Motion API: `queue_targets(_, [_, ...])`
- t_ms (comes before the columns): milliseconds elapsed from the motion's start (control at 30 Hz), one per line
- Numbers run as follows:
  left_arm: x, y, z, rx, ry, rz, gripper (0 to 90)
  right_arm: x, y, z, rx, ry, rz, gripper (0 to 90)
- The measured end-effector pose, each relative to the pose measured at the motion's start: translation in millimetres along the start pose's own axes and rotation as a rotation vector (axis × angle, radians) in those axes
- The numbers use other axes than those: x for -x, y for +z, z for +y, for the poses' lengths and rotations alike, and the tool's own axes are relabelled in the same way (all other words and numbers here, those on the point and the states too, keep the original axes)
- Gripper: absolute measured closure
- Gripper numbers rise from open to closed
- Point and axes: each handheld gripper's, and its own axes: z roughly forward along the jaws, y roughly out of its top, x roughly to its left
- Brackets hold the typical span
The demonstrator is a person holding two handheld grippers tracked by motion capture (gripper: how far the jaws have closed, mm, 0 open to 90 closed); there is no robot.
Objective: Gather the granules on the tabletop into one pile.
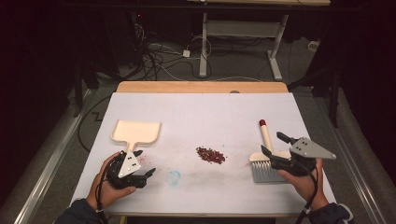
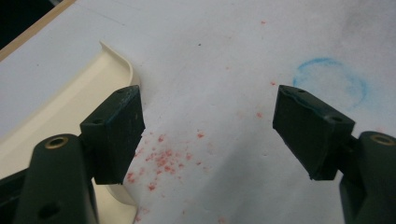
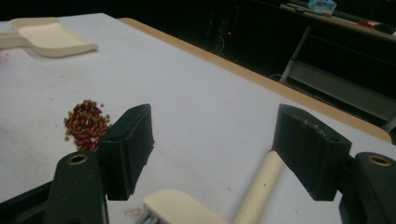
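A cream dustpan [image 1: 136,131] lies on the white table cover at the left, its handle toward the person. My left gripper [image 1: 144,163] is open just beside that handle; in the left gripper view its jaws [image 2: 208,130] stand wide with nothing between them and the dustpan's edge [image 2: 56,107] to their left. A small pile of red beans [image 1: 211,155] sits mid-table. A brush [image 1: 266,140] with a cream handle and red tip lies at the right. My right gripper [image 1: 275,144] hangs open above the brush handle [image 3: 257,186], not touching it.
Faint red specks [image 2: 163,158] and a blue ring stain [image 2: 329,81] mark the cover near the left gripper. The table's wooden far edge [image 1: 201,87] borders a dark floor with cables and a desk frame. The beans [image 3: 86,123] lie left of the right jaws.
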Motion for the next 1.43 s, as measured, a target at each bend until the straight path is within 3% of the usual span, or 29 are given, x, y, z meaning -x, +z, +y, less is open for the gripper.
queue_targets(167, [4.3,-1.1,0.3,0.007,-0.001,0.004,20.2,-18.5,-11.3,-14.2,0.036,0.002,0.010,24.9])
queue_targets(233, [6.4,-2.2,0.8,0.012,0.006,0.003,18.3,-25.4,-13.8,-17.9,0.022,-0.018,0.022,23.2])
queue_targets(367, [6.9,-2.9,0.9,0.021,0.007,0.003,17.1,-34.6,-14.3,-20.9,-0.012,-0.066,-0.002,22.4])
queue_targets(1433, [3.8,1.9,2.9,0.013,0.012,0.001,17.1,-34.5,-12.2,-19.6,-0.026,-0.080,0.001,22.2])
